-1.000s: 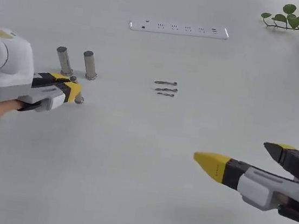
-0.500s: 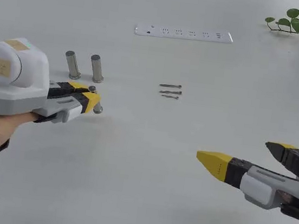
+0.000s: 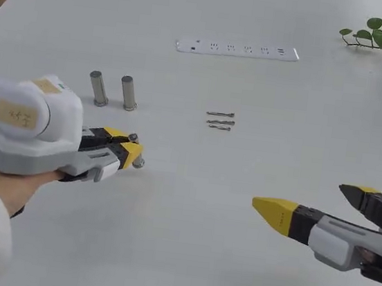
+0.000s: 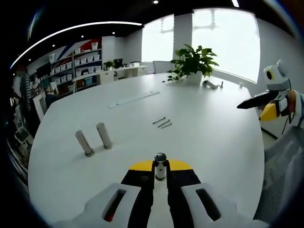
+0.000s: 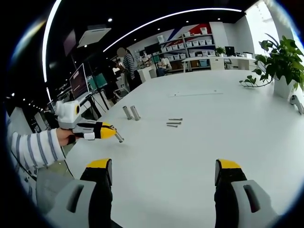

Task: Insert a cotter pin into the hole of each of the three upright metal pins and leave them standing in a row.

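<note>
L gripper [image 3: 130, 155] pinching metal pin [image 3: 134, 151], low over table [image 3: 177, 253]. R gripper [image 3: 301, 197] spread, empty. Cotter pins [image 3: 220, 121] lying mid-table; two more pins [image 3: 128, 93] upright behind. Step: first pin in hand. Next, prob.: R grabs cotter pin, aligns w/ hole.

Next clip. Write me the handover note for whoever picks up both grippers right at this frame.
Left gripper: shut on one metal pin, held apart from the row, nearer the person.
Right gripper: open, holding nothing.
The other two metal pins stand upright side by side.
Three cotter pins lie loose on the table, to the right of them.
Done: no cotter pin inserted yet.
To do: fit all three, then stand the pins in a row.
</note>
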{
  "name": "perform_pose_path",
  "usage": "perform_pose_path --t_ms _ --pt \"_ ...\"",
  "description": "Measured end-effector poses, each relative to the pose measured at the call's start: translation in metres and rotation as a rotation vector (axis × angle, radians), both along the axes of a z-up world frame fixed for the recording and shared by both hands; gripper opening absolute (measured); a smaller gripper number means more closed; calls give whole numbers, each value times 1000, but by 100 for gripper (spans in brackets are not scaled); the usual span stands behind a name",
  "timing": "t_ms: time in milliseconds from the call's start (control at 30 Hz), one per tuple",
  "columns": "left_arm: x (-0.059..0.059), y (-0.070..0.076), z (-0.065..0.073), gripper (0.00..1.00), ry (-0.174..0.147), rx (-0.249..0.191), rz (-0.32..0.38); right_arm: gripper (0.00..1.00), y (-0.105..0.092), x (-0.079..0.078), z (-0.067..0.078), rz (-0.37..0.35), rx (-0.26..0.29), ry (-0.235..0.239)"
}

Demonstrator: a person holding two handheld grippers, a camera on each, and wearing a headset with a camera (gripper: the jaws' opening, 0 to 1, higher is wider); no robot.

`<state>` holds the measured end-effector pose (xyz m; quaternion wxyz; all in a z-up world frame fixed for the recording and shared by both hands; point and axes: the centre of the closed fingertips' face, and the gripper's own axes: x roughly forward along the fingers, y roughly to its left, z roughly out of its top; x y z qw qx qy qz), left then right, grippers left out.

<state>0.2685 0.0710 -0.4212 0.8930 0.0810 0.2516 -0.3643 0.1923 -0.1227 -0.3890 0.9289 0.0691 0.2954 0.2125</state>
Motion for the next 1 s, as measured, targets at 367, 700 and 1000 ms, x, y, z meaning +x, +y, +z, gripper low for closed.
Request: perform_pose_path --t_ms 367,700,1000 --pt "-12 -15 -8 5 0 27 -47 88 1 -3 0 9 -1 3" --pt "-11 -18 -13 5 -12 58 -58 88 -2 -3 0 0 0 2" --pt "-10 -18 -13 5 -7 57 -51 87 -4 -1 1 -11 -3 -4"
